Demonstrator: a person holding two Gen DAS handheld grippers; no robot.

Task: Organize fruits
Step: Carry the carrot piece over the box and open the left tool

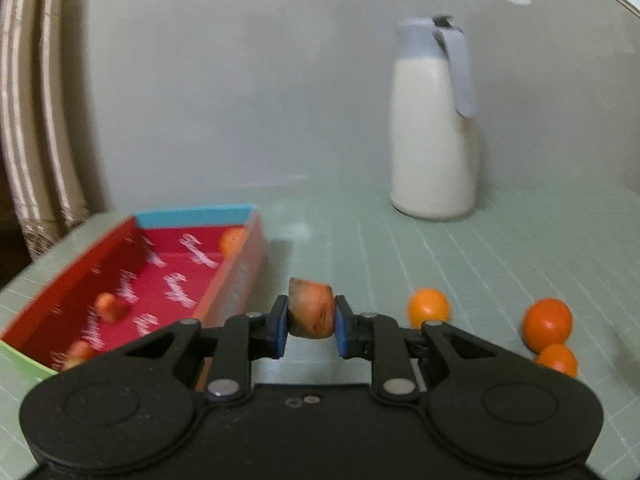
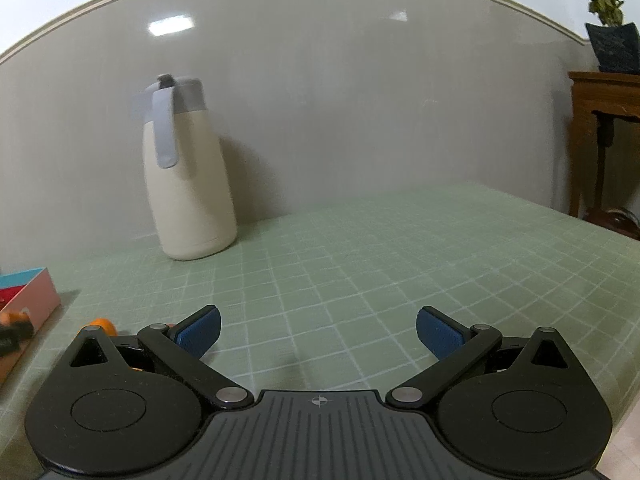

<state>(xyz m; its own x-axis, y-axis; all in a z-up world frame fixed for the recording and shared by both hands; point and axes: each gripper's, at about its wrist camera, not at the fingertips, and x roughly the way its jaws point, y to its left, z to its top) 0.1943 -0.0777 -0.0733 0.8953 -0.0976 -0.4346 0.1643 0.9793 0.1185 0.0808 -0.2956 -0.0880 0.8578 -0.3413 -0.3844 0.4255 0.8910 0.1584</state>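
The red box sits at the left edge of the mat. Its near right wall is just left of the left gripper. Past the box the mat ends, and a striped curtain hangs there. On the right side of the mat there is lots of bare room. The right gripper hangs over that bare part with nothing near its tips.

The mat is pale green with a white grid on it. A grey wall stands at the back. A white jug with a grey lid stands near the wall, well apart from the fruit. Far right, past the mat edge, is a wooden stand with a potted plant on top.

The left jaws are squeezed tight on a small orange fruit with a dark patch. The blue pads press on both its sides. It is up off the mat, just right of the box.

Three more fruits lie inside the box: one in the far corner, one in the middle, and one near the front. They look blurry. Three loose fruits sit on the mat to the right of the left gripper: one close, and two touching further right.

The right jaws are wide open and hold nothing.
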